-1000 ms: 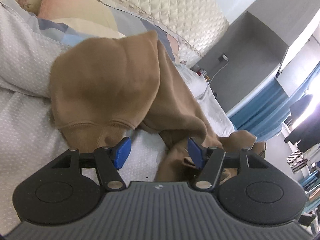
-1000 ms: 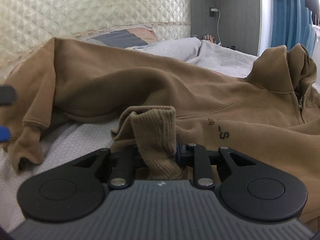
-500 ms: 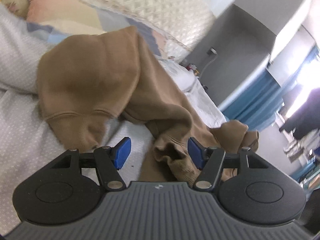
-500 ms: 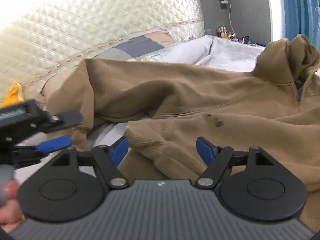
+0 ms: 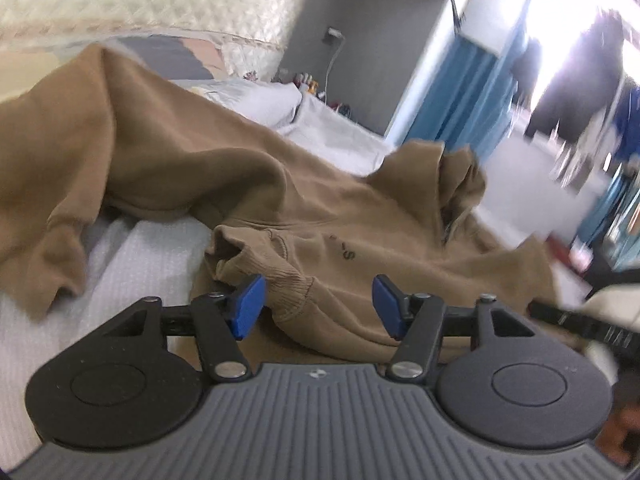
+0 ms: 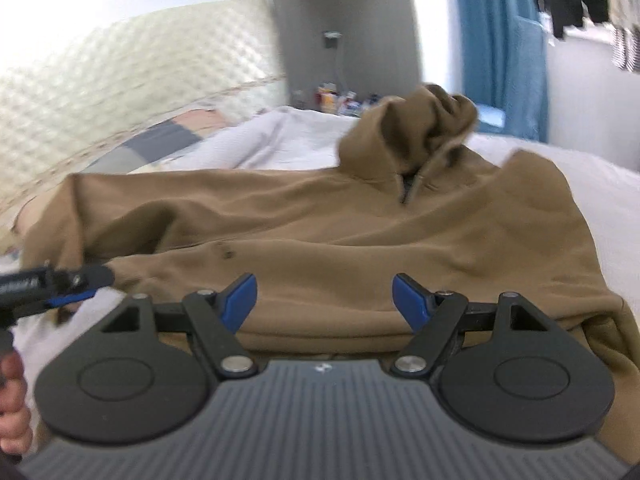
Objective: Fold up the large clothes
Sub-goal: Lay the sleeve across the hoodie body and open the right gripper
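Brown hoodie (image 6: 360, 240) lying spread on bed (image 6: 580, 176), one sleeve cuff (image 5: 280, 280) laid across chest; body and hood not yet folded. Left gripper (image 5: 316, 304) being narrowed over cuff, nothing pinched. Right gripper (image 6: 324, 300) being held wide, empty.

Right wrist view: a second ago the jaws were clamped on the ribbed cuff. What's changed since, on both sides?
The right gripper let go of the cuff, which now lies on the hoodie, and drew back with jaws wide and empty. The left gripper swung from the hem side toward the cuff; its jaws are closing, the cuff between them but not yet pinched. The hoodie remains spread on the bed, hood still bunched.
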`<state>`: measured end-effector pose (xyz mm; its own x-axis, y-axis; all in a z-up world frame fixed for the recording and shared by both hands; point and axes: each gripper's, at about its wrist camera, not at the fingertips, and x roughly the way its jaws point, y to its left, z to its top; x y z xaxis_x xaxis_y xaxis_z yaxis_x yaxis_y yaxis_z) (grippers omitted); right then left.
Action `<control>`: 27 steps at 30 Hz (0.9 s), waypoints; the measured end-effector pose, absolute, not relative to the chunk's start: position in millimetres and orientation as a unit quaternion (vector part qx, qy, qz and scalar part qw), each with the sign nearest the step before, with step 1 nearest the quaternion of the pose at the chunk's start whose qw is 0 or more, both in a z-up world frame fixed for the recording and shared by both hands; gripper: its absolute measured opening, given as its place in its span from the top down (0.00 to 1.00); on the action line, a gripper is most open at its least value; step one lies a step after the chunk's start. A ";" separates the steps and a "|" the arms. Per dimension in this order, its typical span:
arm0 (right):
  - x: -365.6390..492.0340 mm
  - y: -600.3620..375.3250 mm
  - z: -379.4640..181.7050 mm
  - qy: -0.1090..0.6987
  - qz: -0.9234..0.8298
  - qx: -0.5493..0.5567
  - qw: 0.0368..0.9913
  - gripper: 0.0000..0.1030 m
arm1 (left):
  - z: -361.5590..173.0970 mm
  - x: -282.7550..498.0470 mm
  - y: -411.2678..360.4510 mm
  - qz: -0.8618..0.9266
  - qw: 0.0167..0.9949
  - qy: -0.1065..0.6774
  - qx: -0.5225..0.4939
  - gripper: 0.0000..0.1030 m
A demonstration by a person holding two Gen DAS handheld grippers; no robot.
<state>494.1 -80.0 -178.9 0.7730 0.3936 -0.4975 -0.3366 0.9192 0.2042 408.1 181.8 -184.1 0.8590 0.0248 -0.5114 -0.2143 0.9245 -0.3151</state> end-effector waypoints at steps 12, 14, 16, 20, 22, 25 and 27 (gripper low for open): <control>546.4 -95.4 -249.6 0.356 0.144 0.095 0.919 0.47 | -239.3 458.0 179.0 0.096 0.923 0.343 -0.147 0.54; 547.1 -87.8 -257.3 0.348 0.142 0.071 0.924 0.46 | -243.7 460.2 181.0 0.094 0.922 0.345 -0.151 0.53; 546.1 -81.7 -259.9 0.343 0.136 0.058 0.928 0.45 | -245.1 460.9 184.0 0.092 0.920 0.345 -0.158 0.53; 541.0 -82.3 -251.0 0.341 0.124 0.065 0.930 0.47 | -240.9 454.8 186.6 0.093 0.920 0.339 -0.174 0.53; 534.6 -85.8 -241.7 0.343 0.120 0.076 0.929 0.48 | -234.5 446.7 186.4 0.093 0.920 0.336 -0.178 0.53; 527.5 -90.2 -226.4 0.342 0.133 0.097 0.925 0.47 | -223.2 435.5 183.2 0.087 0.927 0.321 -0.174 0.53; 516.1 -90.0 -217.7 0.335 0.139 0.091 0.927 0.47 | -216.2 426.6 181.0 0.085 0.929 0.315 -0.174 0.52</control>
